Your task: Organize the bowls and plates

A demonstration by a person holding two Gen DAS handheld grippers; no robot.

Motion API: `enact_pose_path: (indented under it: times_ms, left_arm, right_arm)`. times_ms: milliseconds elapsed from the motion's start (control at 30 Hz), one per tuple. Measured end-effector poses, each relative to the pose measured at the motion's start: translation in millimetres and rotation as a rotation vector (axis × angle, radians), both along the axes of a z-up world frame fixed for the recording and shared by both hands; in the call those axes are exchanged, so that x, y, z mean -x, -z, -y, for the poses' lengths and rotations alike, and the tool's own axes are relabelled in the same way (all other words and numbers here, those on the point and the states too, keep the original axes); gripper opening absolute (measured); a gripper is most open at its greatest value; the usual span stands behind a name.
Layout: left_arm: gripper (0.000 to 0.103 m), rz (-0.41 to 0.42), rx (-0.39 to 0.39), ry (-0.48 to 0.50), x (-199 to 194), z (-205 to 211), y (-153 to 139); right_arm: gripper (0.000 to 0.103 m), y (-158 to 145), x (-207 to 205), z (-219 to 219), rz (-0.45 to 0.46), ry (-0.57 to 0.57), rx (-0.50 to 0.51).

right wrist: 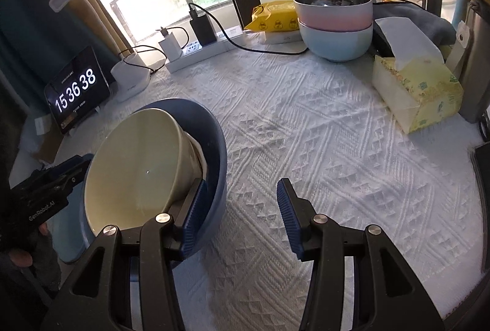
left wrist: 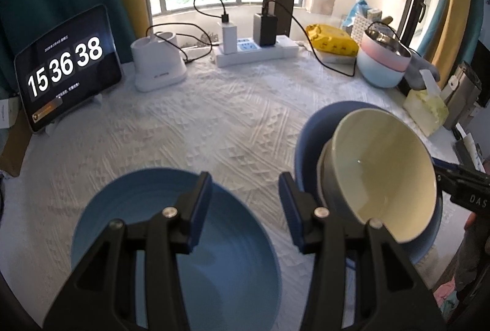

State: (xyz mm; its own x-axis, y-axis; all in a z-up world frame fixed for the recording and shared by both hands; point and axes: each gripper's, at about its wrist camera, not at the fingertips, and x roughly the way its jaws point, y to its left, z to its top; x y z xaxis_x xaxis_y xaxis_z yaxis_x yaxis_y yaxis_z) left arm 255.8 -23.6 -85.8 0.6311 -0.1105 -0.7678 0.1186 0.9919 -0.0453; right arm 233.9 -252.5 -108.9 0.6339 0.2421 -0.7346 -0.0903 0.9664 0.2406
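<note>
Leaning tilted inside a dark blue bowl, a cream bowl is seen on the white cloth (light blue bowl beside). Both the left gripper and the right gripper are held apart, empty.

Cream bowl (perhaps grey outside), white embossed tablecloth.

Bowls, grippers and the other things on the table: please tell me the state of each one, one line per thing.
Cream bowl: tilted, leaning inside the dark blue bowl.
Dark blue bowl: upright on the cloth, holding the cream bowl.
Light blue bowl: upright, empty.
Pink bowl: nested in the pale blue bowl.
Left gripper: open, holding nothing.
Right gripper: open, holding nothing.
Tablet: on, showing a clock.
Tissue box: open, a tissue sticking out.
</note>
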Motion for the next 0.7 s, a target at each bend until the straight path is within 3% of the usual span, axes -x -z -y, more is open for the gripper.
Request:
enact_pose_path:
  times_ms: [200,367,533,700]
  left_arm:
    - [0.046,-0.041,0.026,0.018,-8,-6,11]
    - [0.047,-0.022,0.060,0.034,-3,-9,7]
    - [0.046,0.015,0.093,0.056,2,-8,-6]
    - [0.047,0.003,0.131,0.043,-2,-12,-5]
  right_arm:
    - [0.047,1,-1,2,0.009,0.000,-0.014]
    - [0.039,1,0,0,0.015,-0.007,-0.026]
    - [0.038,1,-1,1,0.018,-0.008,-0.033]
    - [0.035,1,-1,1,0.021,-0.009,-0.035]
